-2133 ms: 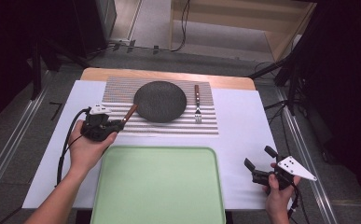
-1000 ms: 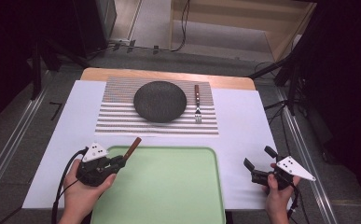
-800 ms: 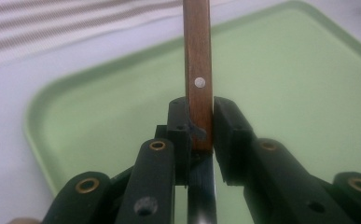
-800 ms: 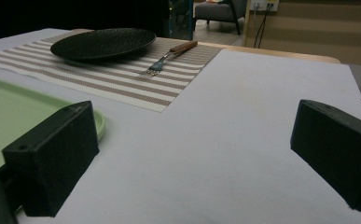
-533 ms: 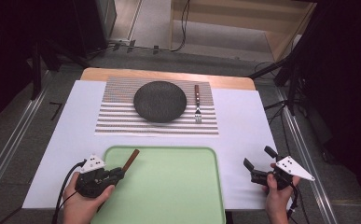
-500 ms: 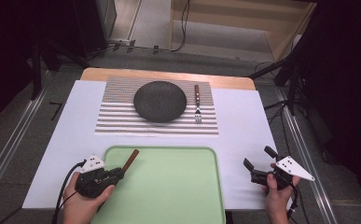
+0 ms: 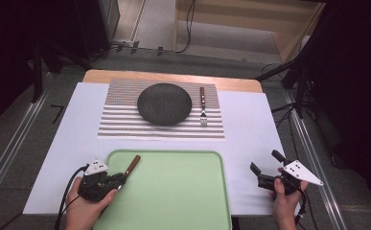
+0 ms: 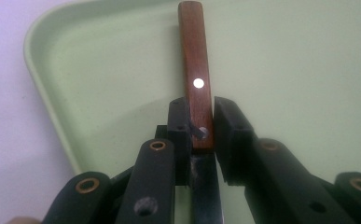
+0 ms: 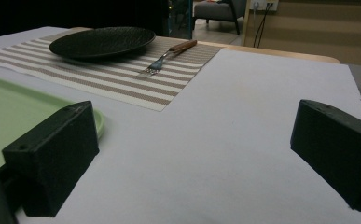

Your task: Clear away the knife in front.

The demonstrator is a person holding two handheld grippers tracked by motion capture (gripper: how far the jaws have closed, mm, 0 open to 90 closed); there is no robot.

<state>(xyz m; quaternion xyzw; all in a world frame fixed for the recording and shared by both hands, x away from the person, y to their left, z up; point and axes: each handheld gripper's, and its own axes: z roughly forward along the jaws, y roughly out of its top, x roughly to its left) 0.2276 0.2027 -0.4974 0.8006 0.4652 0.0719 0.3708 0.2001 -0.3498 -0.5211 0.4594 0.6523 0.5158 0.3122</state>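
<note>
A knife point(image 7: 133, 164) with a brown wooden handle point(image 8: 195, 70) is pinched where handle meets blade by my left gripper point(image 7: 120, 178), which is shut on it point(image 8: 200, 127). The handle points away over the near left corner of the light green tray point(image 7: 173, 191), low above its surface point(image 8: 285, 70). Whether the knife touches the tray I cannot tell. My right gripper point(image 7: 265, 162) rests in a hand at the right of the tray, open, with nothing between its jaws point(image 9: 192, 144).
A black plate point(image 7: 164, 104) sits on a striped placemat point(image 7: 125, 124) at the far middle, with a wooden-handled fork point(image 7: 203, 108) just right of it. A white sheet point(image 7: 250, 129) covers the table. From the right gripper, plate point(image 9: 101, 42) and fork point(image 9: 169, 55) lie ahead left.
My left hand has carried the knife from beside the plate back toward the person and down to the tray's near left corner. The right hand has stayed put.
</note>
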